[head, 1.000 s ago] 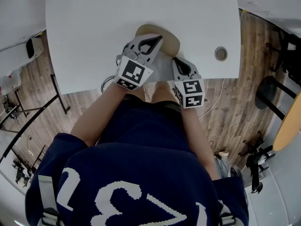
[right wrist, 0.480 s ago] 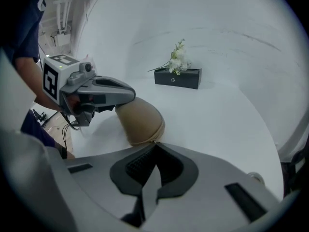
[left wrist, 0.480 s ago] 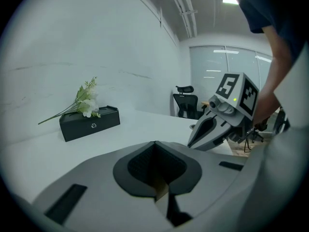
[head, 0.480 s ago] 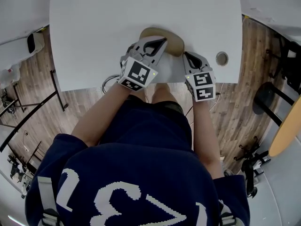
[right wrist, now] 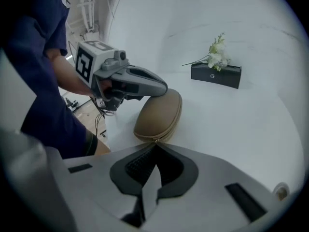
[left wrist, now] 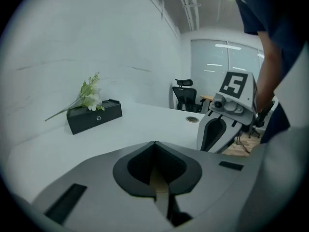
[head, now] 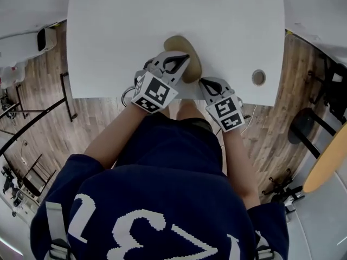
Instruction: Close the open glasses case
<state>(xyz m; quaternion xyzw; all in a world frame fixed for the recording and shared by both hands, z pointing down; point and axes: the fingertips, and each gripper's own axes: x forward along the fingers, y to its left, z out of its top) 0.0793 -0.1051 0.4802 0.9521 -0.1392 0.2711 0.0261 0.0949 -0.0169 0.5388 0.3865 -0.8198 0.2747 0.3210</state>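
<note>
one counter (head: 135, 26) carries one tan glasses case (right wrist: 159, 115), one black box (right wrist: 216, 75), one sprig of white flowers (right wrist: 216, 50) and one round grommet hole (head: 258, 77). there are two grippers, the left gripper (head: 183, 57) and the right gripper (head: 205, 83), each with one marker cube (head: 154, 91), so two cubes in all. one person (head: 162, 199) is in view with two bare forearms, and one office chair (left wrist: 185, 93) shows in the left gripper view.

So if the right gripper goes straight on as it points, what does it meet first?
Probably the tan glasses case, its zipped end just ahead of the right gripper; depth is unclear.
</note>
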